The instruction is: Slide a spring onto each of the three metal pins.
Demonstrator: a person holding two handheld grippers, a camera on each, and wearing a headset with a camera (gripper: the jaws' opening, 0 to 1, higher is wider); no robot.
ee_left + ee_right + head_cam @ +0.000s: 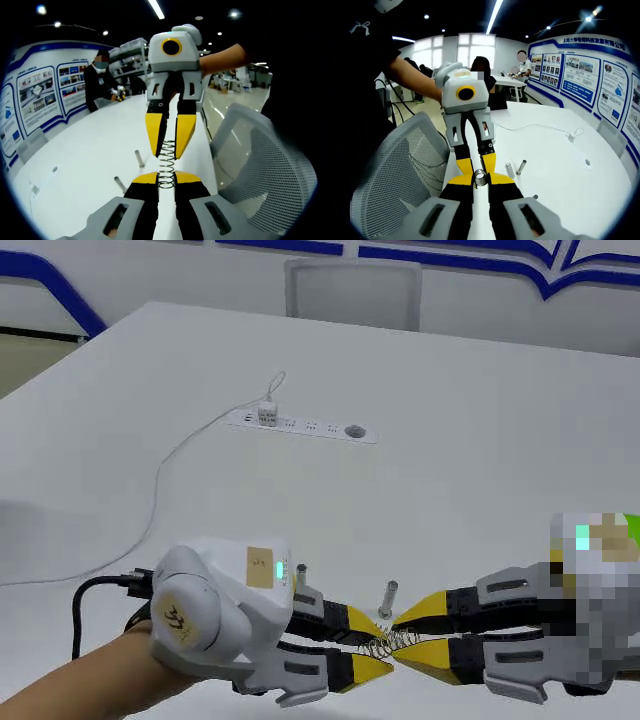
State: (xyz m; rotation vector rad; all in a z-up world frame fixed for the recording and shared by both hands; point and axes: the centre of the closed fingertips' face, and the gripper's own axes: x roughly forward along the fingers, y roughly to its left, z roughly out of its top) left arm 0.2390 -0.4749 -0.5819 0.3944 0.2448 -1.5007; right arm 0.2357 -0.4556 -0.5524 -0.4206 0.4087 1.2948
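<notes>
Where the two pairs of tongs meet tip to tip low over the near edge of the counter [450, 490], a spring [167, 162] bridges them. Its long axis runs from one tool to the other, in line with both sets of jaws; in the head view it lies roughly level and crosswise. The left tongs [166, 180] are closed on one end of the coil, the yellow tips pinching it from both sides. The right tongs [480, 179] are closed on the other end, which in the right gripper view faces the camera as an open ring seated between the tips. The middle coils span the short gap between the tools, clear of the counter.

Just beyond the meeting point a metal pin [388, 597] stands upright on the counter, its axis vertical, apart from the held spring. A second pin [301, 573] stands upright near the left tool's body, partly hidden behind it. In the right gripper view a second spring [510, 170] rests on the counter just beside one of the pins — whether they touch I cannot tell. Farther back lie a white power strip [300, 425] and its cable [160, 480]. A mesh-backed chair [260, 165] stands off the counter's edge.
</notes>
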